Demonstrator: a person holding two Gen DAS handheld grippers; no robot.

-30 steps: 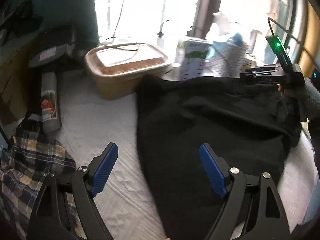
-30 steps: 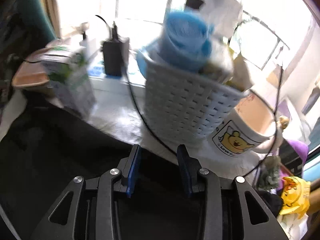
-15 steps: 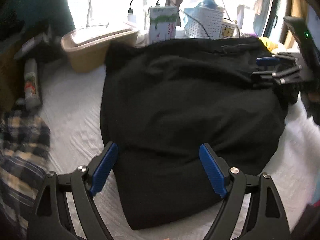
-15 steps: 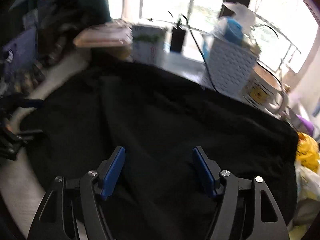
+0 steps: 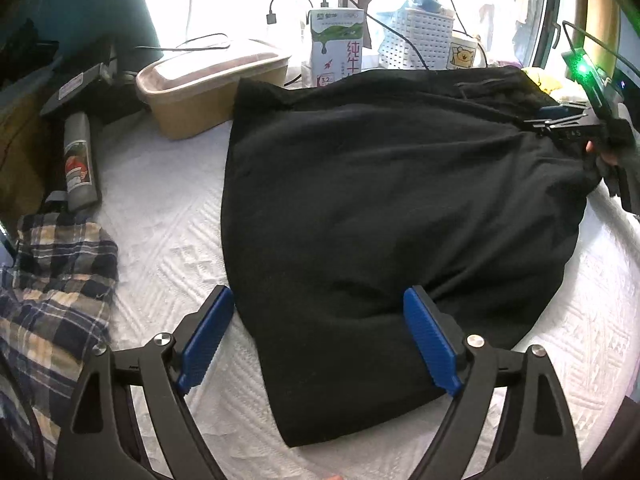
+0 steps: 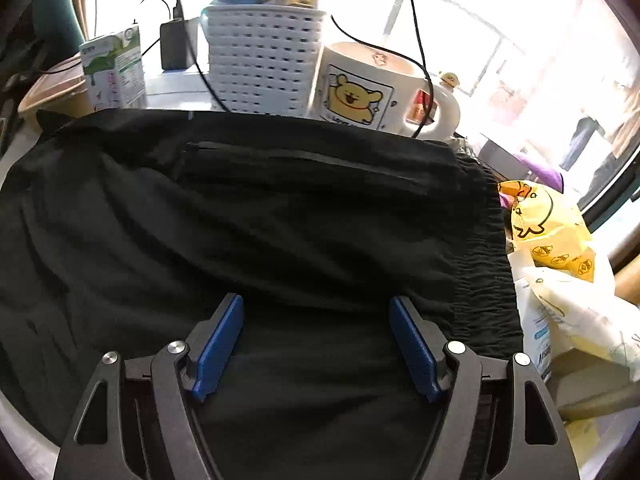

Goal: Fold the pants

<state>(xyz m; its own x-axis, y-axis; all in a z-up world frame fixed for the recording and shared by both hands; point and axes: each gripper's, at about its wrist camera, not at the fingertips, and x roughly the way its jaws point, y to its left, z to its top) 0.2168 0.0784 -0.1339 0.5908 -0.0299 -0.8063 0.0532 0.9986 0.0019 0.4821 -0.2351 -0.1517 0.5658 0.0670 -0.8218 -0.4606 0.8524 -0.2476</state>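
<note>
The black pants lie folded over on the white quilted bed cover. Their elastic waistband is at the right in the right wrist view, with a zip pocket above. My left gripper is open and empty, its blue pads over the near edge of the pants. My right gripper is open and empty above the pants near the waistband; it also shows in the left wrist view at the far right edge of the cloth.
A plaid garment lies at the left. A tan lidded tub, milk carton, white basket and bear mug line the far side. Yellow bags sit by the waistband. A grey can lies left.
My right gripper opened from nearly shut, drew back from the basket and now hovers over the waistband. My left gripper swung right, from beside the pants to over their near edge, staying open.
</note>
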